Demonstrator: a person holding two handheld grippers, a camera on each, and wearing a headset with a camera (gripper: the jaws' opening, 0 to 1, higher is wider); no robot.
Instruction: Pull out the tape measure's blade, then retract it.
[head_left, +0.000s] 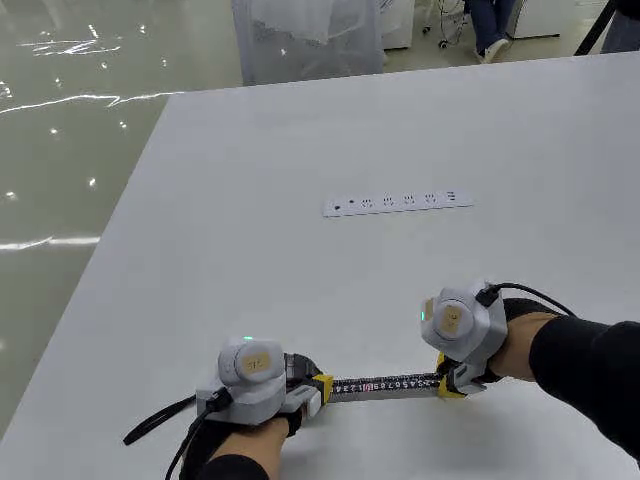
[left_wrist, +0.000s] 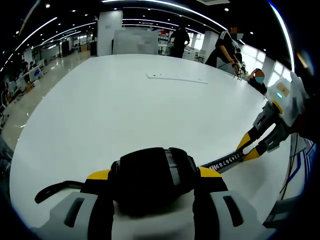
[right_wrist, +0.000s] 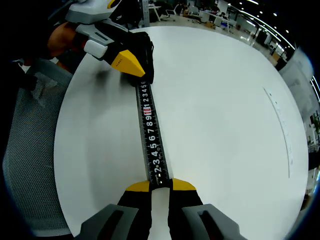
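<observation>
The black tape measure case (left_wrist: 152, 175) sits clamped between my left gripper's (left_wrist: 155, 175) yellow-tipped jaws, low on the white table (head_left: 300, 150). In the head view the left gripper (head_left: 312, 388) holds the case (head_left: 303, 368) near the table's front edge. The blade (head_left: 385, 384) runs out to the right, flat over the table, with black and red numbers. My right gripper (head_left: 450, 385) is shut on the blade's end. In the right gripper view the blade (right_wrist: 150, 135) stretches from the right gripper (right_wrist: 159, 186) up to the case (right_wrist: 140, 55). The blade (left_wrist: 225, 162) also crosses the left gripper view.
A white power strip (head_left: 397, 202) lies flat in the middle of the table. The table's left edge (head_left: 110, 230) drops to a shiny floor. A black strap (head_left: 158, 420) trails left of the case. People stand beyond the far side (left_wrist: 225, 47).
</observation>
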